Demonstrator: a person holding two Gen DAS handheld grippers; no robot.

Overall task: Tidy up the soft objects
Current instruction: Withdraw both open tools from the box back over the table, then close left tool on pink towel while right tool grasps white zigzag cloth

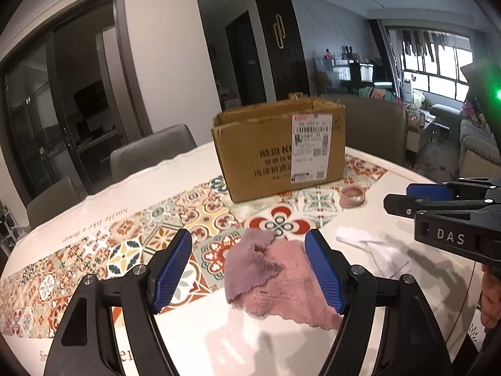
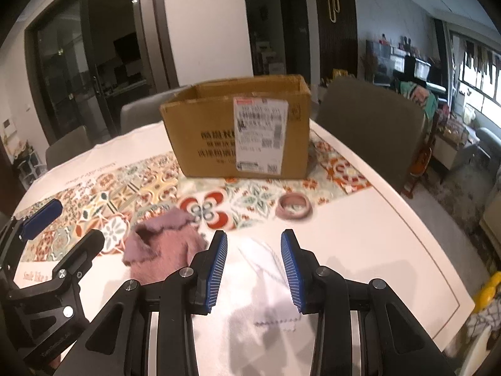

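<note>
A crumpled pink cloth [image 1: 275,279] lies on the table just ahead of my left gripper [image 1: 249,269]. That gripper is open, and its blue pads [image 1: 173,269] stand wide on either side of the cloth, apart from it. A thin white cloth [image 2: 266,266] lies flat on the white tabletop under my right gripper [image 2: 255,269], which is open with nothing pressed between its pads. An open cardboard box [image 1: 278,147] stands upright behind both cloths. In the right wrist view the pink cloth [image 2: 162,247] is to the left, beside the left gripper [image 2: 69,228].
A pink ring-shaped band [image 2: 294,206] lies in front of the box [image 2: 238,128] at its right. A patterned runner [image 1: 125,250] crosses the table. Grey chairs [image 2: 369,125] stand behind the table. The table edge [image 2: 438,250] curves off to the right.
</note>
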